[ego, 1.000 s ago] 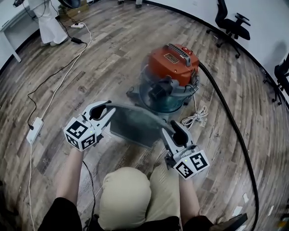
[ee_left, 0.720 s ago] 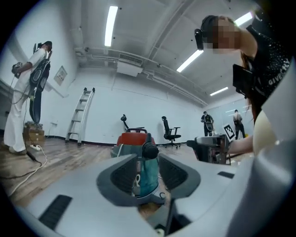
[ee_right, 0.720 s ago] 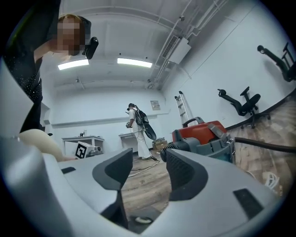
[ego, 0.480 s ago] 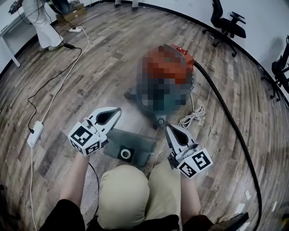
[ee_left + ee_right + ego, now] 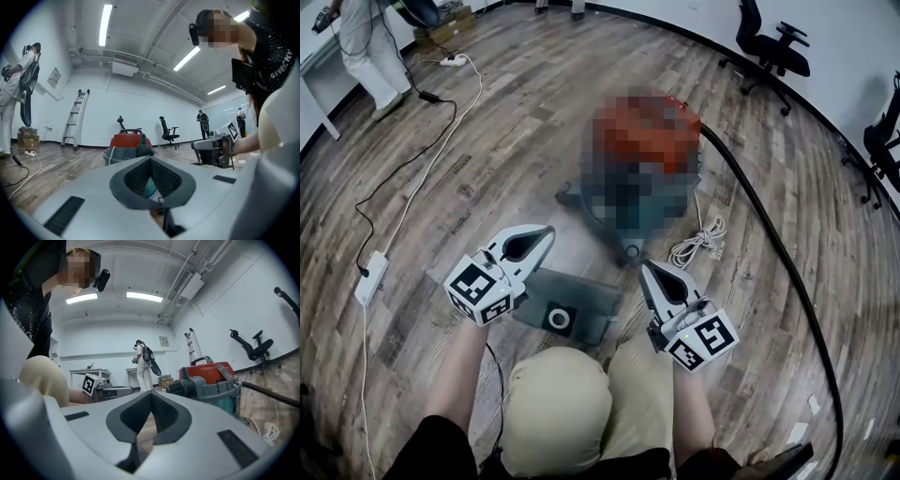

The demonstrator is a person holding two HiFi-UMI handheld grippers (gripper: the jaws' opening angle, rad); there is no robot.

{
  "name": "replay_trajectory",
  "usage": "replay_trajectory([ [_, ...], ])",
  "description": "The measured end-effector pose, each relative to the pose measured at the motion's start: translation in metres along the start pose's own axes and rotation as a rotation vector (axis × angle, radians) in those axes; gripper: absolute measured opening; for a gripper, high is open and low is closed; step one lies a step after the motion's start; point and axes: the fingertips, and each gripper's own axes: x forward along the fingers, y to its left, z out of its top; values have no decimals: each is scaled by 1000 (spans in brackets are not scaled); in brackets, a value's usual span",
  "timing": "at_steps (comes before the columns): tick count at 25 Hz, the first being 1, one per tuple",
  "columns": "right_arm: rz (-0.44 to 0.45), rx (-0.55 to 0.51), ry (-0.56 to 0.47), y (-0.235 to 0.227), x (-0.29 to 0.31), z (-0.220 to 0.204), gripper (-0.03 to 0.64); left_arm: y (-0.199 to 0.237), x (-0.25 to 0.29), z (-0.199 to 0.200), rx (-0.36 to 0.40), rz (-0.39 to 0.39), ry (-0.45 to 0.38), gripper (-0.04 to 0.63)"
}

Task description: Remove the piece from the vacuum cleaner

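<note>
So, both grippers are shut with nothing in them. The left gripper sits over the left end of the grey piece in the head view (can't tell whether it actually touches). Its pads are pressed together at the tip. In its own view, only a sliver of teal peeks through the gap lower down. The right gripper is just beside the piece's right end, jaws closed the same way, pointing toward the vacuum cleaner.

The piece is off the vacuum cleaner. It lies flat on the wood floor between the two grippers, right in front of the person's knee, with its ringed opening facing up. It's near the vacuum cleaner's base but apart from it.

The vacuum cleaner stands upright, with an orange top and a see-through teal-ish body in the gripper views. A black hose comes off its right side and curves away along the floor. A coiled white cord lies just right of the base. Off to the left there's a power strip with cables trailing away, and an office chair stands by the far wall.
</note>
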Motion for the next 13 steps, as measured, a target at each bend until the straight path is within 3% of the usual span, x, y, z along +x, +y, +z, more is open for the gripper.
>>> replay_trajectory([
  [13, 28, -15, 7, 4, -11, 2, 9, -19, 1, -10, -11, -5, 39, 7],
])
